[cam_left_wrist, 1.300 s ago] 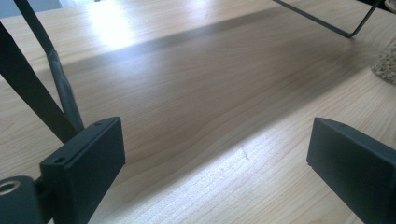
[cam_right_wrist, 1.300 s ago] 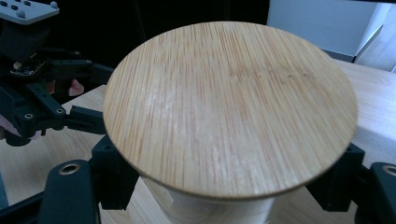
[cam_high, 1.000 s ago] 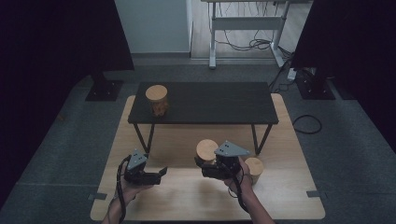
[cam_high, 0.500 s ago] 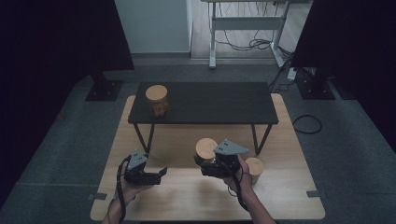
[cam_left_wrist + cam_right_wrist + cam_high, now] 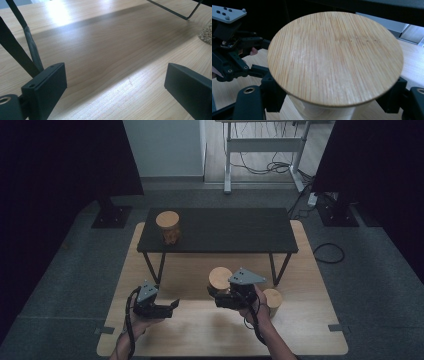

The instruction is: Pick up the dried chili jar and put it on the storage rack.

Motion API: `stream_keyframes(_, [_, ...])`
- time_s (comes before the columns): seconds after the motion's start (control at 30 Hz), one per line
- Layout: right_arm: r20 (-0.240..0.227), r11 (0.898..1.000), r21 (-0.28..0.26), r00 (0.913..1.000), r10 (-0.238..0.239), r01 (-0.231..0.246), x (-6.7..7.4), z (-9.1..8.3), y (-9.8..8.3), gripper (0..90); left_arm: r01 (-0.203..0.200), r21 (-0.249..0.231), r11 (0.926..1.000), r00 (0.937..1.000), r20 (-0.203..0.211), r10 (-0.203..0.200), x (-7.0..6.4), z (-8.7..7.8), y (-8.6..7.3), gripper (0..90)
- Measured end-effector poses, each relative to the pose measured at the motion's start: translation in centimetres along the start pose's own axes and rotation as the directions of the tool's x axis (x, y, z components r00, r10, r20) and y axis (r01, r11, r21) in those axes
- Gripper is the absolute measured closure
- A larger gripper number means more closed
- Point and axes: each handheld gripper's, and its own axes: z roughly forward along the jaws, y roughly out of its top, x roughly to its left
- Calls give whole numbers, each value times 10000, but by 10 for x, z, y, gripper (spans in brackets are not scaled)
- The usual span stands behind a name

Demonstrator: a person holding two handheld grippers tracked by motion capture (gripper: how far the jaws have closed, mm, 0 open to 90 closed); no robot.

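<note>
Nothing has shifted since the earlier frames: both hands and all three jars sit where they were.

My right tool [image 5: 216, 295] is clenched on a jar [image 5: 220, 279] with a round bamboo lid [image 5: 335, 56]. In the right gripper view the two black jaws press on the jar's pale body just under the lid's rim, one at each side. The jar is held above the light wooden surface [image 5: 310, 325], just in front of the low black table [image 5: 220, 230] that stands on it, near that table's right front legs.

My left tool [image 5: 172, 307] is released. In the left gripper view its jaws stand wide apart with bare wood grain between them and nothing gripped. It sits low over the wooden surface, in front of the black table's left front legs [image 5: 30, 47], and well apart from the held jar.

A second bamboo-lidded jar [image 5: 272, 299] stands on the wooden surface just to the right of my right hand [image 5: 252, 302], in front of the black table's right end. A third jar [image 5: 168, 226] stands upright on the black table, toward its left end; its contents look brownish, though I cannot tell what they are.

At the right edge of the left gripper view, part of a glass jar with pale grains [image 5: 206, 32] shows; I cannot tell which jar this is.
</note>
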Motion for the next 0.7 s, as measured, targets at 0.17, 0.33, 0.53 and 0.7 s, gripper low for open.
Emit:
stream_keyframes(0.17, [-8,10000,9,10000,-75,75,0,0,1,239,-10,34,10000,10000,14,10,0,0,0,39])
stream_keyframes(0.33, [21,9999,3,9999,-119,119,0,-1,4,239,-55,69,10000,10000,46,55,0,1,1,39])
stream_keyframes(0.53, [-7,9998,-22,9998,-213,213,1,-2,8,239,-47,45,10000,10000,61,47,0,0,1,39])
stream_keyframes(0.7, [-50,9997,-52,9997,-244,244,0,-1,12,239,-108,95,9999,9999,94,107,-1,1,1,39])
